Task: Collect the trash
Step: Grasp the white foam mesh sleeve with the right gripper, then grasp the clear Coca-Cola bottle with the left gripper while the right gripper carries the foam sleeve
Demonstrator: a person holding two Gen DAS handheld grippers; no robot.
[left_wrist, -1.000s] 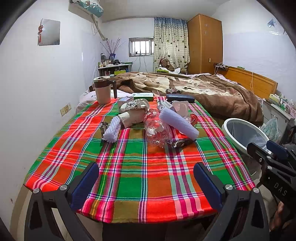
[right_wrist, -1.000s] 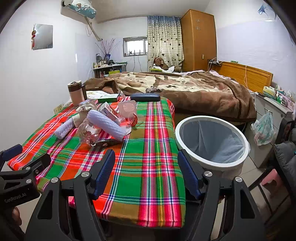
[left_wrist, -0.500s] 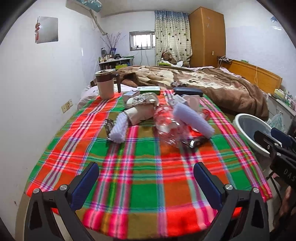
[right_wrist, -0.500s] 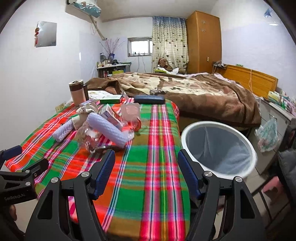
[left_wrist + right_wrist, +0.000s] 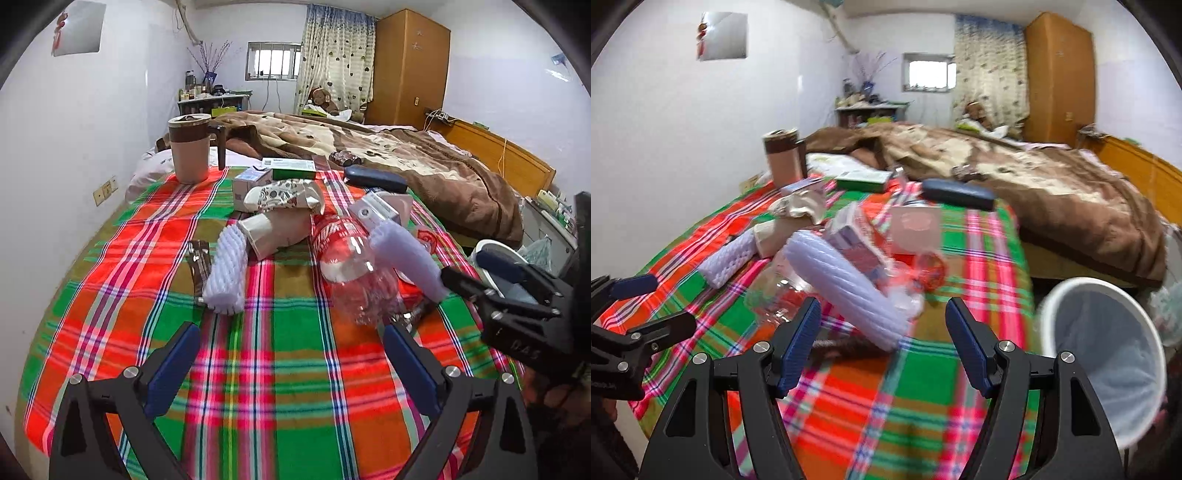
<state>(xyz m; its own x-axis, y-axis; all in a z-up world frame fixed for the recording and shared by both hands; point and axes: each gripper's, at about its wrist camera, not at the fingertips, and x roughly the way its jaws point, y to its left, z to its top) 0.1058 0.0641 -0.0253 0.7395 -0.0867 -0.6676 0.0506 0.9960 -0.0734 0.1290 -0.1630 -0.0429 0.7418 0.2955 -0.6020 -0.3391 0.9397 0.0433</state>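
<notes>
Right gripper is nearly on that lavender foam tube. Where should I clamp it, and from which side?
Clamp the lavender foam tube near its low near end, coming from the table's front edge with the right gripper, one finger on each long side. It lies propped at a slant on the crushed clear bottle, so that end juts out clear of the pile. The white bin sits just right for the drop.

Crushed clear bottle (image 5: 354, 273), lilac foam rolls, wrappers heaped on plaid cloth, white bin (image 5: 1104, 354) beside

bare plaid cloth (image 5: 288, 373) before trash pile (image 5: 343, 251)
</notes>
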